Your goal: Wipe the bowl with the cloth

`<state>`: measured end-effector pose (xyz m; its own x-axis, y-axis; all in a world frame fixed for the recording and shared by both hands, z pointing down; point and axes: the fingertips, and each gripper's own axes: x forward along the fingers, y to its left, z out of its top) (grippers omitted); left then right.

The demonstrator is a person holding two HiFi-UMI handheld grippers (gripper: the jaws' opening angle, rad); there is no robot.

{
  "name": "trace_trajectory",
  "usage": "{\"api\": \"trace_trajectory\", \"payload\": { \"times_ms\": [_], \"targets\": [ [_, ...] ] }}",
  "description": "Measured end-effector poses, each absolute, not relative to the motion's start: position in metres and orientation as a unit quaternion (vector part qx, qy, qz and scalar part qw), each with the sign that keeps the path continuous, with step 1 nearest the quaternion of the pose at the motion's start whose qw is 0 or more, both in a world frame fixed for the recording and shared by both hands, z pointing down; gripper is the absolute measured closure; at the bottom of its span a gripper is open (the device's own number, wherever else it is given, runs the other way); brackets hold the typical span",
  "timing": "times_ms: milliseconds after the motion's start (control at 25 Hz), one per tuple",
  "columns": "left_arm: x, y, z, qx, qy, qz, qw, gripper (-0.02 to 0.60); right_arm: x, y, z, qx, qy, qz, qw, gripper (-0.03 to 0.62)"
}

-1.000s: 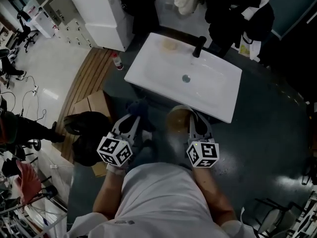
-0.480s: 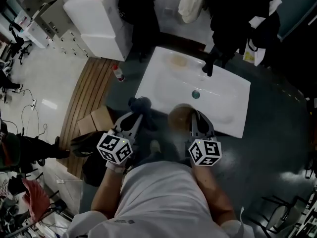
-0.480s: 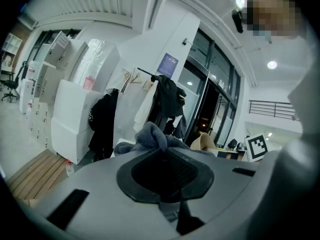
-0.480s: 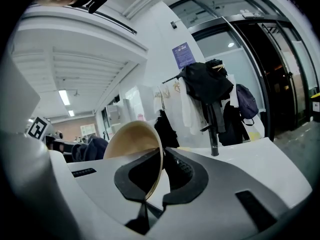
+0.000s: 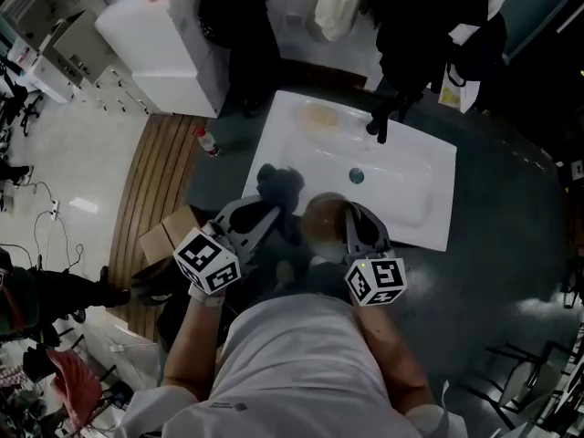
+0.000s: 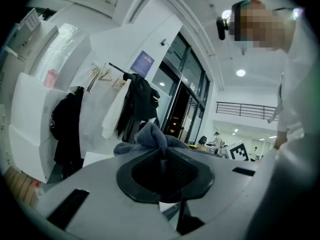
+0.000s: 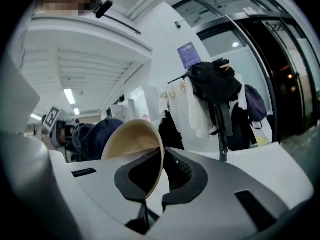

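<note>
One round bowl (image 5: 324, 215) (tan), fuzzy cloth (image 5: 278, 186)

In the head view, the right side of the round tan bowl (image 5: 319, 219) lies behind the right gripper (image 5: 354, 217). The lower end of the crumpled blue-grey cloth (image 5: 276, 186) is buried between the fingers of the left gripper (image 5: 267, 213). Both cover the near edge of the white rectangular sink (image 5: 411, 190). In the right gripper view, the bowl's lower rim sinks out of sight between the fingers.
</note>
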<state>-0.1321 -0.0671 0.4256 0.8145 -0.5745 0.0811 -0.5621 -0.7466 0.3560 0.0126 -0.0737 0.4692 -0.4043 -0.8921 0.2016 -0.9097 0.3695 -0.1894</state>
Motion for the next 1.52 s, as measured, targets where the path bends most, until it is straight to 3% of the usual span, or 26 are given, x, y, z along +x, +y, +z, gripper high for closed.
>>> {"api": "trace_trajectory", "payload": {
  "times_ms": [440, 720, 1120, 1360, 1520],
  "targets": [
    [-0.076, -0.076, 0.406, 0.966, -0.218, 0.046, 0.127, 0.537, -0.025, -0.071, 0.440, 0.449, -0.832, -0.217, 0.243, 0.563],
    [-0.045, -0.081, 0.417, 0.972, -0.184, 0.105, 0.100, 0.537, -0.034, -0.077, 0.449, 0.392, -0.815, -0.299, 0.305, 0.563],
    [-0.041, -0.099, 0.430, 0.964, -0.204, 0.114, 0.124, 0.537, -0.017, -0.097, 0.443, 0.426, -0.833, -0.242, 0.258, 0.562],
    [-0.055, -0.113, 0.432, 0.958, -0.228, 0.116, 0.130, 0.538, 0.003, -0.117, 0.422, 0.478, -0.834, -0.195, 0.194, 0.562],
    [-0.059, -0.114, 0.434, 0.955, -0.235, 0.103, 0.150, 0.538, 0.019, -0.131, 0.415, 0.517, -0.845, -0.085, 0.104, 0.562]
  ]
}}
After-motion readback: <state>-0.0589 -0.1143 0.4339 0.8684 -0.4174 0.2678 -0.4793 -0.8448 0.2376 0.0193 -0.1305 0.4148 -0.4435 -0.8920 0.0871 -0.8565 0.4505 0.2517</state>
